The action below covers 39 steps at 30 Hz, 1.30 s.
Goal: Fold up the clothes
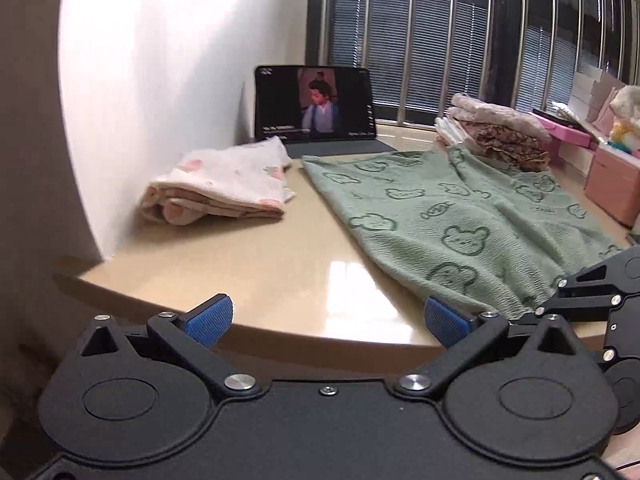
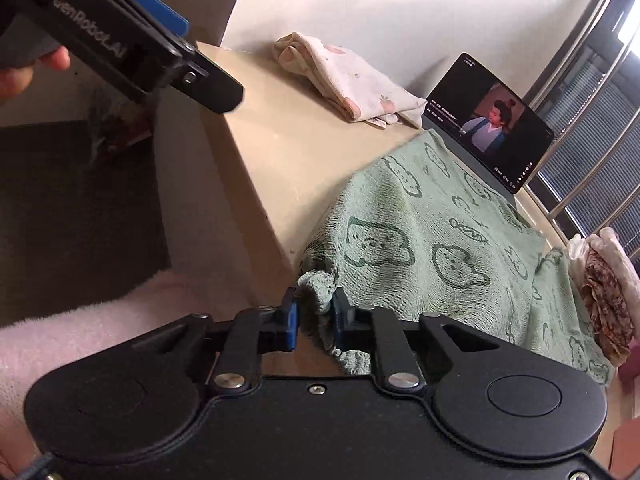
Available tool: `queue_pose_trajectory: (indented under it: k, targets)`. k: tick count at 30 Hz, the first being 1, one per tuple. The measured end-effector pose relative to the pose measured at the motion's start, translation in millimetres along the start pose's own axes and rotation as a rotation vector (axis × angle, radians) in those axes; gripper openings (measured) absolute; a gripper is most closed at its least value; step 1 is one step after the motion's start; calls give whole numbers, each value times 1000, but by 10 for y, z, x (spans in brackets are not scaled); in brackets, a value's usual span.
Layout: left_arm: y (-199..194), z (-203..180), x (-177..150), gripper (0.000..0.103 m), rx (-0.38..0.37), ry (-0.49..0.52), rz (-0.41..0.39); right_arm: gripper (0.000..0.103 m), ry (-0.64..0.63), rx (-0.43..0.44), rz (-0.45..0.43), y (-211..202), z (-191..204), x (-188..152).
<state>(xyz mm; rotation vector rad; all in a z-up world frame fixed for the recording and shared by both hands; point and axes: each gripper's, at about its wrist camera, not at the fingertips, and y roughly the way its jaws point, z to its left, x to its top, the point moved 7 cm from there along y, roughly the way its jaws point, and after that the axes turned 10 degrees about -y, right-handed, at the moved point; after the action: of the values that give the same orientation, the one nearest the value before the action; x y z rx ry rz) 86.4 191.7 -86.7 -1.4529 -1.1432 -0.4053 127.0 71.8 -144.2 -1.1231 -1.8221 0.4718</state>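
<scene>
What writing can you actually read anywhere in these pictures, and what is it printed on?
"GenRoboLAI", or close to it, in pale letters along the black side of the left gripper; the last letters are hard to make out.
Tablet: lines of small white text on the screen, too small and blurred to read.
Green cloth: only bear and cloud drawings, no words.
Nothing else legible.

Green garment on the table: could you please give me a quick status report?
Right gripper shut on green garment at its near corner. Left gripper open, holding nothing. Garment spread flat, unfolded. Folded white cloth and tablet stand apart.
</scene>
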Motion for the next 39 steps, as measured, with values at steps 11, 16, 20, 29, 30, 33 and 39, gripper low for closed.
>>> queue_pose_trajectory:
  k: [11, 16, 20, 29, 30, 33, 39]
  targets:
    - [1410, 56, 360, 90, -298, -561, 309, 8, 455, 109, -155, -623, -709, -142]
    - [1965, 129, 711, 76, -270, -678, 292, 8, 559, 118, -218, -935, -931, -309]
    - [2318, 250, 905, 58, -239, -801, 250, 8, 613, 99, -239, -1135, -1093, -468]
    - [2533, 440, 1032, 18, -112, -855, 217, 8, 637, 103, -230, -1308, -1197, -618]
    - [2522, 457, 1012, 15, -104, -859, 218, 8, 637, 107, -228, -1306, -1195, -621]
    - [2493, 528, 1010, 6, -73, -859, 220, 8, 632, 120, -222, -1293, -1182, -613]
    - [2226, 560, 1397, 1, -74, -765, 169, 8, 574, 156, -209, -1207, -1087, -465]
